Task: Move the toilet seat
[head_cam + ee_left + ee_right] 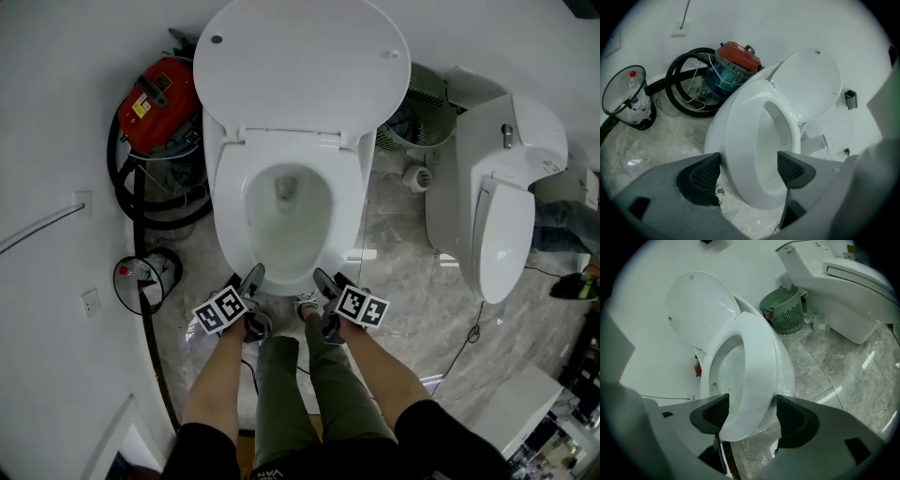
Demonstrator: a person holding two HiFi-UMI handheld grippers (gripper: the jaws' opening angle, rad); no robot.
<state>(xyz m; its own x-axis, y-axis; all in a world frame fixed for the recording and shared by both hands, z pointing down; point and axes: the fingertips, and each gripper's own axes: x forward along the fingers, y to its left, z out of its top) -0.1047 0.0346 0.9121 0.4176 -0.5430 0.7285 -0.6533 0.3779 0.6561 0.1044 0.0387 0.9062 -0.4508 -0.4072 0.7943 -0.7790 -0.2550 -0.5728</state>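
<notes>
The white toilet stands in the middle of the head view with its lid [300, 56] raised against the wall and its seat [230, 202] lying flat on the bowl. Both grippers sit at the bowl's front edge. My left gripper [251, 281] is open, and in the left gripper view its jaws straddle the front of the seat [745, 117], one pad outside, one over the bowl [749, 171]. My right gripper [324, 281] is open too, and the seat rim [757, 357] fills the space between its pads [752, 414].
A red vacuum cleaner [159, 94] with a black hose sits left of the toilet, with a wire bin [141, 281] nearer me. A green basket [422, 112] and a second white toilet [497, 206] stand on the right. My legs are below the bowl.
</notes>
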